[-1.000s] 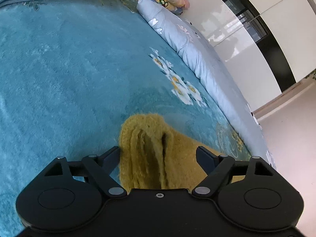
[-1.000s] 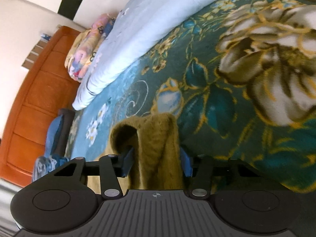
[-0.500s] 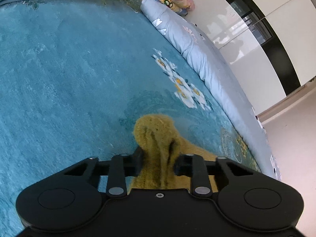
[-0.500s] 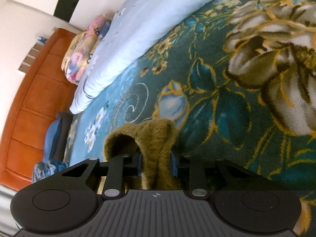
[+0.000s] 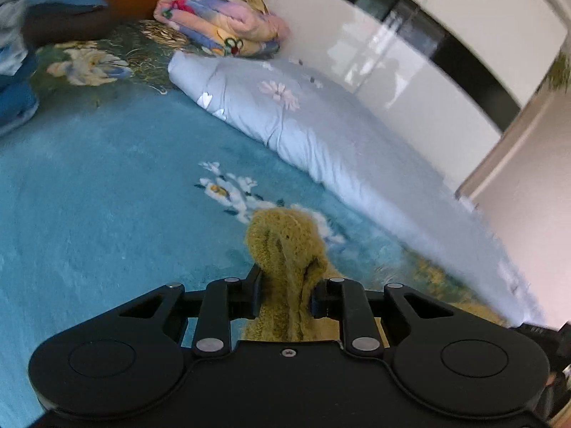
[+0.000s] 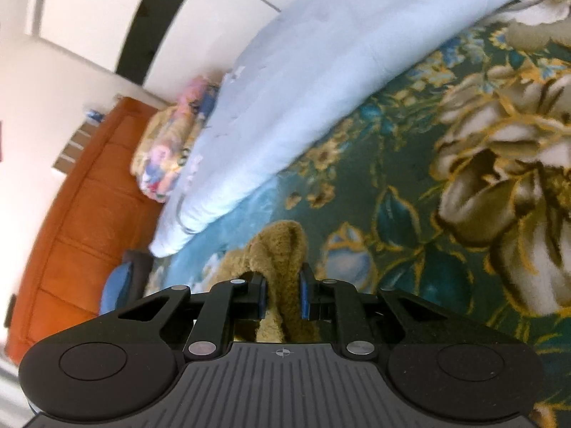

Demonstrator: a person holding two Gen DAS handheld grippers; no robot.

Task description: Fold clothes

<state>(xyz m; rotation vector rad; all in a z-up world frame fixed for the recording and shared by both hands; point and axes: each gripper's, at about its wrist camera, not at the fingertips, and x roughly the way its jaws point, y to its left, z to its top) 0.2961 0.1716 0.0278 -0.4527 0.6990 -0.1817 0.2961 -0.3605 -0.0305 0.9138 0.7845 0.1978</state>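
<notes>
A mustard-yellow knit garment [image 5: 282,235] lies bunched on the blue floral bedspread [image 5: 89,196]. My left gripper [image 5: 285,281] is shut on a fold of it, and the fabric bulges up past the fingertips, raised off the bedspread. In the right wrist view the same yellow garment [image 6: 282,246] is pinched in my right gripper [image 6: 283,294]. Its jaws are closing, with the blue pads [image 6: 305,294] pressing the knit from both sides. The rest of the garment is hidden under the grippers.
A long light-blue rolled quilt [image 5: 303,125] runs along the far side of the bed. A colourful folded quilt [image 5: 221,25] sits by the wooden headboard [image 6: 82,214]. Folded blue clothes [image 5: 14,103] lie at the far left. Glossy white wardrobe doors [image 5: 410,53] stand beyond.
Both grippers closed from open onto the yellow garment. The left one then rose with its fold, so more of the headboard end of the bed shows. The right one barely moved.
</notes>
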